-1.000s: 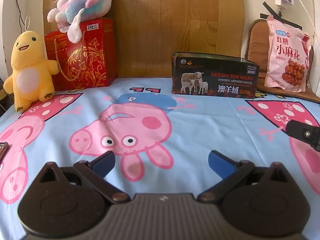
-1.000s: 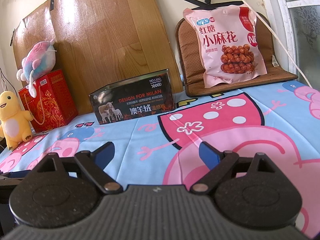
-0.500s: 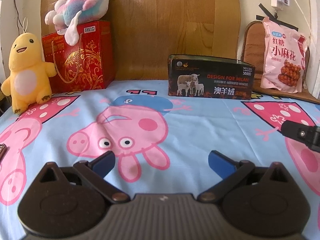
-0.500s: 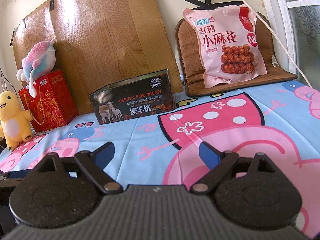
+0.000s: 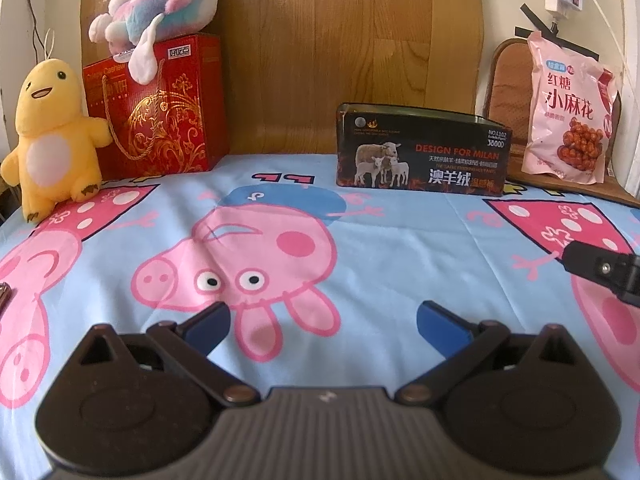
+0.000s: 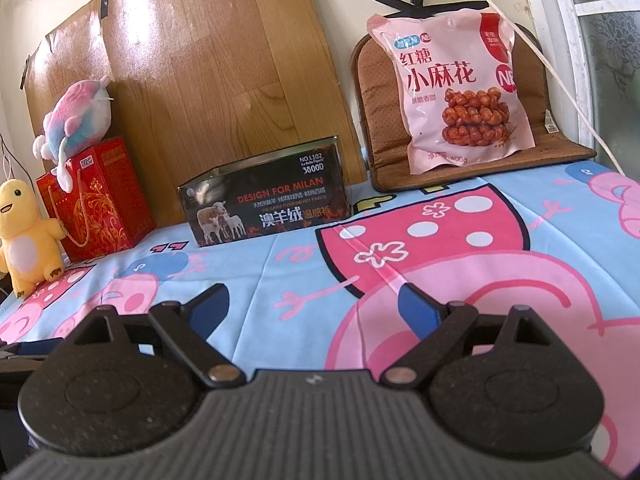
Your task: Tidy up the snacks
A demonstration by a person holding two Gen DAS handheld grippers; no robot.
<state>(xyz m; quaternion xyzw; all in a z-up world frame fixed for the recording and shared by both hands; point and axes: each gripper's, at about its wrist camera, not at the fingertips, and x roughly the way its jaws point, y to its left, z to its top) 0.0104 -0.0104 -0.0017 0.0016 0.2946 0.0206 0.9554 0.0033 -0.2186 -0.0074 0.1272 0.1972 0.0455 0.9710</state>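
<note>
A pink snack bag (image 6: 460, 92) with a picture of brown twists leans upright on a brown cushion (image 6: 560, 148) at the back right; it also shows at the far right as the pink bag (image 5: 568, 108). A dark open tin box (image 5: 420, 152) with sheep printed on it stands at the back middle, the same tin (image 6: 268, 200) in the right wrist view. My left gripper (image 5: 324, 320) is open over the cartoon sheet, holding nothing. My right gripper (image 6: 314, 304) is open too, well short of the bag. Part of the right gripper (image 5: 600, 268) shows at the left view's right edge.
A red gift box (image 5: 156, 112) stands at the back left with a pink-and-blue plush (image 5: 164, 0) on top. Beside it sits a yellow plush (image 5: 52, 136). A wooden board (image 5: 340, 48) lines the back. A white cable (image 6: 540, 52) hangs past the bag. The blue cartoon sheet (image 5: 400, 252) covers the surface.
The left wrist view has drawn back and swung slightly, so the tin and bag sit a little further right and smaller. The right gripper has not moved.
</note>
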